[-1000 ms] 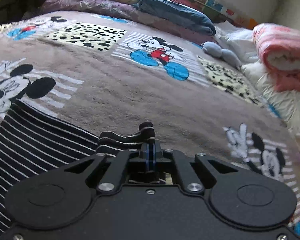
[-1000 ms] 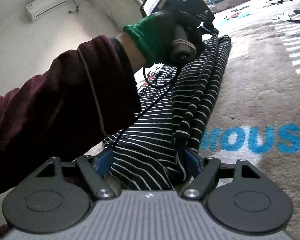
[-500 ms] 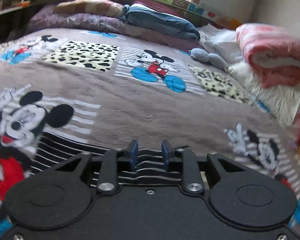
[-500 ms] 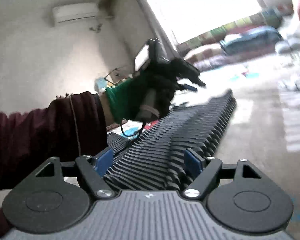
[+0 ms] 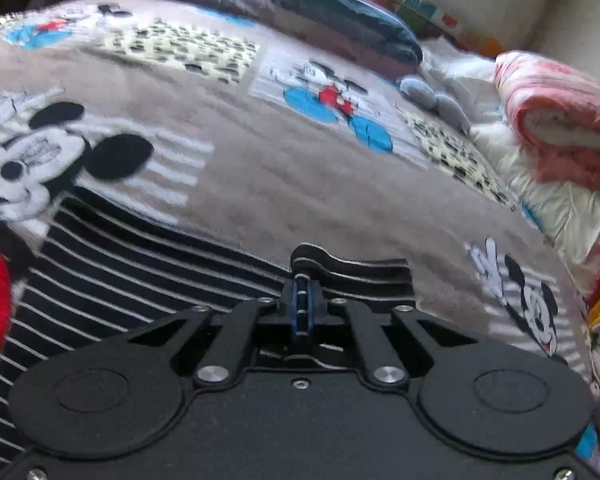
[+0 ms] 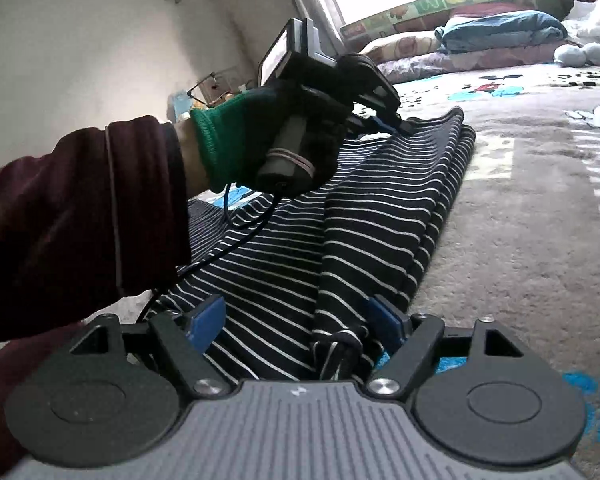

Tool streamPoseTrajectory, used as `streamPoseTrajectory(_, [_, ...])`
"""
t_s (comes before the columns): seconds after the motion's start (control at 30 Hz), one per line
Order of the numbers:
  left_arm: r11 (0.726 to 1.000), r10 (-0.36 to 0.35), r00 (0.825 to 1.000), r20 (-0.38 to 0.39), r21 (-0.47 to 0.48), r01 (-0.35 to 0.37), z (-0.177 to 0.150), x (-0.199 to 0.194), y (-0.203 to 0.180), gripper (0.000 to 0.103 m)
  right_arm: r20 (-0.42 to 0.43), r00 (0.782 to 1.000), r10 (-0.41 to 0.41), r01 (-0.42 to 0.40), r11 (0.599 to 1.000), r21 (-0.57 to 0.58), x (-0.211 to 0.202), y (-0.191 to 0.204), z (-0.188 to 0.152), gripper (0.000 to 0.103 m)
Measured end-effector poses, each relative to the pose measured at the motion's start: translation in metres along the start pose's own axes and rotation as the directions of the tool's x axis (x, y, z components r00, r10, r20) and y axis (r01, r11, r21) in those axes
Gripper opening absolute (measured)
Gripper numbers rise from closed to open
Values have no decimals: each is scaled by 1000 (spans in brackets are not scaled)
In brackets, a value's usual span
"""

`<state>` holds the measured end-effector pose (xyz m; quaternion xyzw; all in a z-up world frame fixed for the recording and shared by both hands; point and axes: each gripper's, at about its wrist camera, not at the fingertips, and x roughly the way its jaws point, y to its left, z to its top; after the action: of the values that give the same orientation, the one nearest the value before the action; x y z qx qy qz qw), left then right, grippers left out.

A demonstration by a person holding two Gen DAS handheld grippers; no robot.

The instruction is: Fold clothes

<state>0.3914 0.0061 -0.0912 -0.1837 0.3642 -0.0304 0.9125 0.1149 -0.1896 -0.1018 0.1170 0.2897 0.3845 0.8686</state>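
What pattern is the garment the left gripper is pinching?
Black with thin white stripes; the striped garment shows best in the right wrist view.

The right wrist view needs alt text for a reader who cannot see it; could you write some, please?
Open right tongs straddle a black white-striped garment lying on a cartoon-print blanket. A green-cuffed gloved hand holds the left tongs at its far edge.

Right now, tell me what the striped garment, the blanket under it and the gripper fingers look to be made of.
Striped garment: thin, soft knit, probably cotton jersey; it drapes in limp folds, matte.
Blanket: plush fleece, likely synthetic; fuzzy nap, printed cartoon panels.
Left gripper fingers: rigid matte black, likely plastic, with blue pads and metal screws.
Right gripper: same black fingers, blue pads.
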Motion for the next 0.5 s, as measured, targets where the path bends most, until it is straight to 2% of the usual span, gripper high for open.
streamPoseTrajectory(0.1, [997,49,999,4,61,-49,1,0,-7,3,-1,1000,0,0,1000,-3,3,-3,-4,78])
streamPoseTrajectory(0.17, [991,75,997,13,108,-76,1,-1,-13,8,0,1000,2,-2,1000,-1,3,-4,-4,78])
streamPoseTrajectory(0.23, [984,48,998,32,169,-53,0,-7,-25,16,1,1000,4,-4,1000,0,5,-6,-2,78])
streamPoseTrajectory(0.33, [970,3,999,37,244,-12,-1,-7,-42,16,0,1000,4,-4,1000,-4,5,-6,-4,78])
streamPoseTrajectory(0.5, [943,53,998,-27,330,-41,-1,32,-64,16,-4,1000,3,-3,1000,-10,7,-5,-3,79])
